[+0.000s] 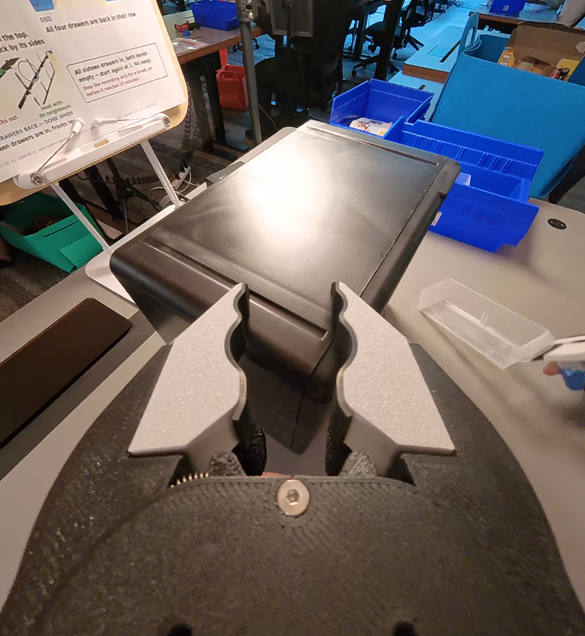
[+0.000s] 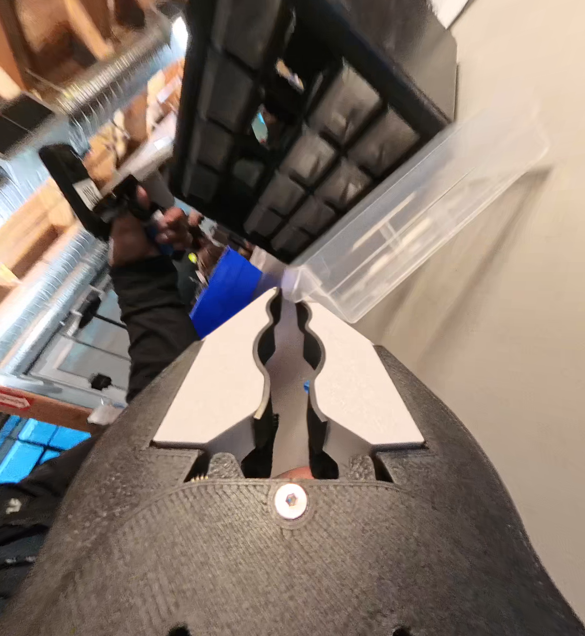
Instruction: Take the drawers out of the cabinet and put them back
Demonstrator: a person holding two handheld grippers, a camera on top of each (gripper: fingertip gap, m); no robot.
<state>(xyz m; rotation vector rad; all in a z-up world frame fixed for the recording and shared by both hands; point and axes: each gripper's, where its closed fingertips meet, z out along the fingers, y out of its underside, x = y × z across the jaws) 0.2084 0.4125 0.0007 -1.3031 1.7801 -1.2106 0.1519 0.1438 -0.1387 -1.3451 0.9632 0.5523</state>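
The black cabinet point(image 1: 301, 213) stands on the grey table point(image 1: 490, 430). My left gripper point(image 1: 289, 287) is open over the cabinet's near top edge, its fingers astride the corner with nothing held. A clear plastic drawer point(image 1: 483, 320) lies on the table to the right of the cabinet. In the right wrist view the drawer point(image 2: 421, 220) lies beside the cabinet's front grid of compartments point(image 2: 301, 137), which is blurred. My right gripper point(image 2: 288, 298) is at the drawer's front lip with its fingers slightly apart; table shows through the gap. It also shows in the left wrist view point(image 1: 559, 347).
An instruction board on a white stand point(image 1: 70, 86) is at the back left. Blue bins point(image 1: 473, 182) sit behind the cabinet on the right. A dark recess point(image 1: 43, 361) is in the table at the left. A green bin point(image 1: 50, 237) is on the floor.
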